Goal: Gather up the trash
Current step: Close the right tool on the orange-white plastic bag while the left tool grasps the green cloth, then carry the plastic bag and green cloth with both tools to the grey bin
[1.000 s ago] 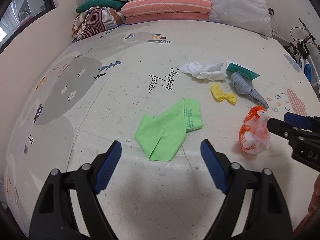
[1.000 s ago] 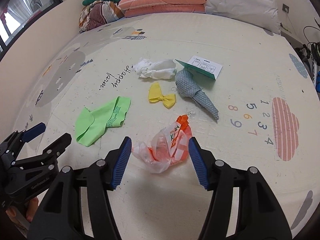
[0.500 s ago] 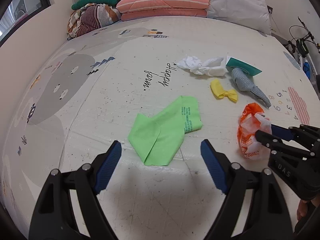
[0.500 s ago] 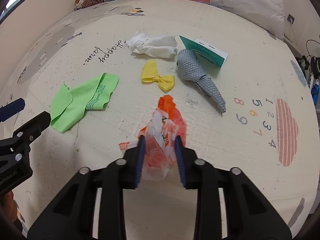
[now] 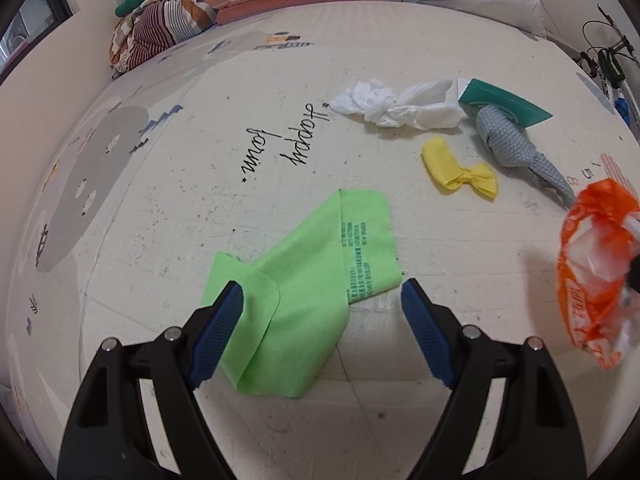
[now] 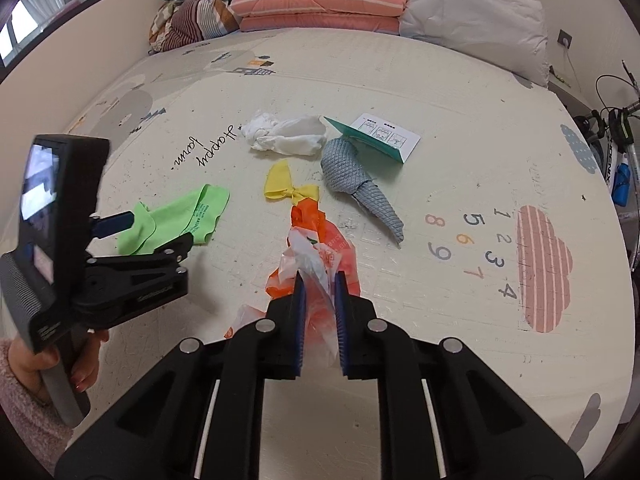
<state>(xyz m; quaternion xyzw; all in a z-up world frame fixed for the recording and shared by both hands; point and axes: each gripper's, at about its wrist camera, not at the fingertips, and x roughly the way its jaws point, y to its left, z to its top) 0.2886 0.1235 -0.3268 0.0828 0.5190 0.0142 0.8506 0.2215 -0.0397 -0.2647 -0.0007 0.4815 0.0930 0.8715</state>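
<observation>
While the right gripper (image 6: 319, 280) is closing, its blue pads already pinch the orange-and-clear plastic bag (image 6: 320, 240); the bag's crumpled body bunches between the jaws and trails forward from them over the play mat (image 6: 440, 168). From the left wrist view the same bag (image 5: 596, 264) appears at the right edge, raised clear of the mat with its shadow beneath.

The left gripper (image 5: 322, 300) stands wide apart, holding nothing. It hangs low over the green sheet (image 5: 304, 280), which lies flat and partly folded on the mat, its near end between the two pads; contact with the sheet cannot be confirmed. The person's left hand (image 6: 76, 364), in a fuzzy pink sleeve (image 6: 24, 408), grasps that tool's handle.

Remaining litter lies on the mat beyond both grippers. A yellow twisted wrapper (image 5: 460, 168) sits near the far end of the green sheet. A white crumpled bag (image 5: 400, 102) lies farther back, beside the printed words "happy farm". A grey patterned cone-shaped wrapper (image 5: 516, 144) lies to the right of the yellow piece, its wide end resting on a teal-and-white card (image 6: 380, 136). Folded bedding (image 6: 320, 4) is stacked at the far wall.
</observation>
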